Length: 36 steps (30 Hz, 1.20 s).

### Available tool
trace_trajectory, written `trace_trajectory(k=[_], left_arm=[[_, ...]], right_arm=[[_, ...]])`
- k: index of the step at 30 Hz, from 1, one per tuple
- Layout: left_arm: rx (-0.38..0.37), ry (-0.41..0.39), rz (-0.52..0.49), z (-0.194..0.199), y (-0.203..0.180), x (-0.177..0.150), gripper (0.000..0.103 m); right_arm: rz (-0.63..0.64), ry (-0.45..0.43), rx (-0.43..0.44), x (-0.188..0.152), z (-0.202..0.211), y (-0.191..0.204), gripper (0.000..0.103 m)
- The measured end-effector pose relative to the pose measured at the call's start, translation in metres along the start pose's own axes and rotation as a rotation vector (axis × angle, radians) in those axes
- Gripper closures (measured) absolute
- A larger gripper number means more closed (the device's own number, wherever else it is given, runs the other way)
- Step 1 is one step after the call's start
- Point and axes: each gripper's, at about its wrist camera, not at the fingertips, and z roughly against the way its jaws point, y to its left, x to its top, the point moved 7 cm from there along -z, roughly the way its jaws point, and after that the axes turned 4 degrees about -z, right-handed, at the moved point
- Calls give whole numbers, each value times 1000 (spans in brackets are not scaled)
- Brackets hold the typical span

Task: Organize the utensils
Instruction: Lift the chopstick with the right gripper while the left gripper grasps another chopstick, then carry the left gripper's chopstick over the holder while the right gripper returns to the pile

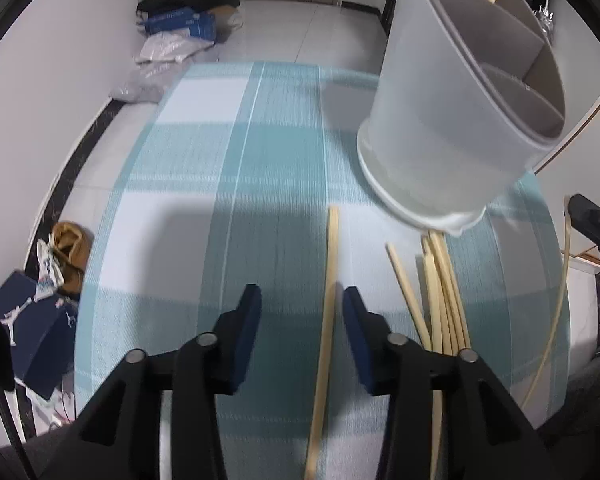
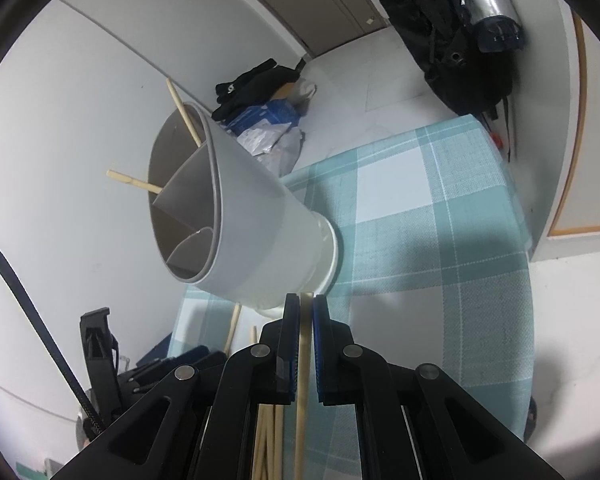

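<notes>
A pale wooden chopstick (image 1: 327, 320) lies on the teal checked cloth (image 1: 204, 160) between the fingers of my left gripper (image 1: 300, 292). It lies closer to the right finger, the pads do not press on it, and the gripper is open. Several more chopsticks (image 1: 444, 292) lie in a bundle to the right, below the grey divided utensil holder (image 1: 452, 120). The holder (image 2: 252, 232) has two chopsticks (image 2: 184, 112) sticking out of it. My right gripper (image 2: 306, 300) is shut on one chopstick (image 2: 305, 360), just in front of the holder's base.
The cloth-covered table (image 2: 440, 240) ends at its left and far sides. On the floor are a pile of dark clothes and bags (image 1: 184, 4), shoes (image 1: 66, 256) and a dark blue shoebox (image 1: 28, 332). A black backpack (image 2: 460, 40) stands beyond the table.
</notes>
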Motion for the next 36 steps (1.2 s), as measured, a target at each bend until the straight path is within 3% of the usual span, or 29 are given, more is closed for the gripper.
trace_trajectory(k=[1, 6, 15, 16, 17, 19, 21, 22, 24, 28, 36], left_arm=[[19, -12, -10, -1, 1, 3, 57], [88, -16, -86, -12, 3, 13, 56], [25, 31, -156, -26, -7, 28, 56], [19, 30, -157, -26, -8, 28, 58], [7, 31, -156, -26, -10, 27, 68], [-20, 25, -141, -25, -12, 26, 78], [-19, 13, -99, -23, -8, 27, 95], [-53, 10, -46, -23, -2, 27, 100], [-79, 9, 5, -23, 2, 27, 100], [-84, -62, 37, -5, 2, 28, 100], [-148, -320, 105, 72, -2, 38, 100]], right_arm=[[-1, -4, 1, 1, 1, 0, 97], [-6, -5, 9, 2, 2, 0, 97], [-15, -11, 46, 10, 5, 5, 97], [-17, -11, 47, 11, 6, 4, 97], [-18, -10, 49, 11, 6, 4, 97], [-14, -12, 44, 11, 7, 4, 97], [-4, -15, 37, 12, 7, 4, 97], [-2, -16, 37, 11, 7, 5, 97], [8, -19, 35, 11, 8, 7, 98], [48, -40, 25, 10, 11, 16, 98], [162, -128, -21, 3, 28, 30, 103]])
